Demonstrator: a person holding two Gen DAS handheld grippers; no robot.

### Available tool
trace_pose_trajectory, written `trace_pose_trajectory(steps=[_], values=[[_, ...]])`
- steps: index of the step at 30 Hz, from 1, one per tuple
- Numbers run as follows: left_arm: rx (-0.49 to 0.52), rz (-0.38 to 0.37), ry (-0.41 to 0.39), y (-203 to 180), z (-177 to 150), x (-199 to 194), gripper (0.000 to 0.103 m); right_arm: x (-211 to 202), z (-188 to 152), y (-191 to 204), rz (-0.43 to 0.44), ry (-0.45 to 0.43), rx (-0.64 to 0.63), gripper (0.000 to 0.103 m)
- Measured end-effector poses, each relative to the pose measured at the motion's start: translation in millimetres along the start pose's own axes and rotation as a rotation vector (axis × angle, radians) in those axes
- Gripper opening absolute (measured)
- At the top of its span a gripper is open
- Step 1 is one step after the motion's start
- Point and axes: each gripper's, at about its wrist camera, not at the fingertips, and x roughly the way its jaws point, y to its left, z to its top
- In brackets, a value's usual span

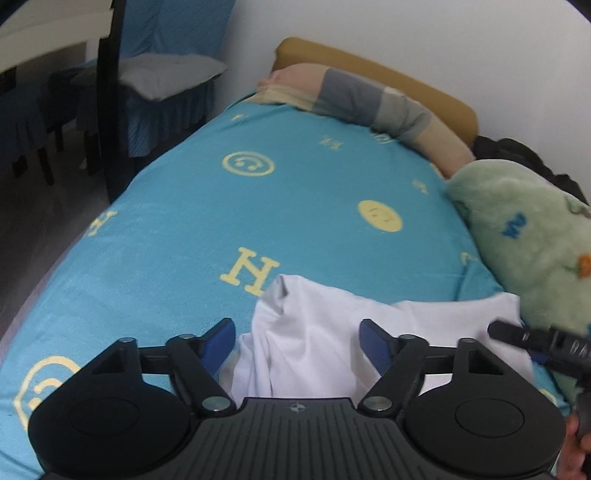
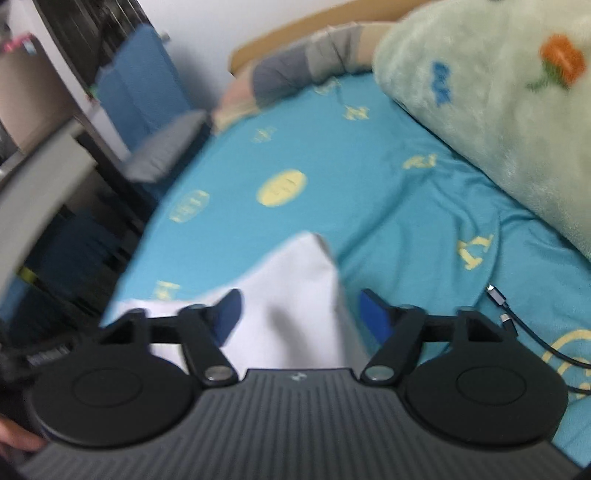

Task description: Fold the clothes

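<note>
On sheet (image 2: pixel 388 206), cable (image 2: pixel 524 332) only in right view; both hand-held grippers (image 1: pixel 297 341) (image 2: pixel 299 314) agape over white garment (image 1: pixel 332 332)

White wall (image 1: pixel 369 29); tan headboard (image 1: pixel 406 77); blue-covered chair (image 1: pixel 162 66), possibly desk (image 1: pixel 48 40) beside; dark floor (image 1: pixel 37 206).

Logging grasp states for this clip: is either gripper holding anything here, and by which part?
Nothing is held. The left gripper and right gripper are both open, fingers apart over the crumpled white cloth garment on the turquoise bedsheet.
</note>
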Motion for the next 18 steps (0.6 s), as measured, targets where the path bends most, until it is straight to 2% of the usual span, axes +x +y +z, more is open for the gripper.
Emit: trace_pose_trajectory(steps=[2,3,4,6,11,12,17,18], values=[[-0.021,-0.029,0.016,3,2,12,0.05,15,-9,-6,0.009,0.036,0.021,0.043],[-0.009,-0.016,0.008,2,1,13,0.035,18,-13,-8,0.022,0.042,0.022,0.029],[0.013,0.01,-0.007,0,0,11,0.009,17,-15,-7,0.025,0.031,0.005,0.02],[0.039,0.032,-0.052,-4,-2,1,0.007,8,-12,0,0.031,-0.012,-0.043,0.015],[0.024,0.044,-0.156,-7,4,-25,0.007,-7,-5,12,0.03,-0.121,-0.088,0.014],[0.022,0.046,-0.153,-7,5,-22,0.007,-3,-5,11,0.018,-0.123,-0.084,0.014],[0.005,0.047,-0.022,3,-1,11,0.009,19,-13,3,-0.014,-0.039,-0.052,0.016],[-0.009,0.038,-0.018,4,-1,10,0.013,18,-13,3,-0.009,-0.034,-0.037,0.016]])
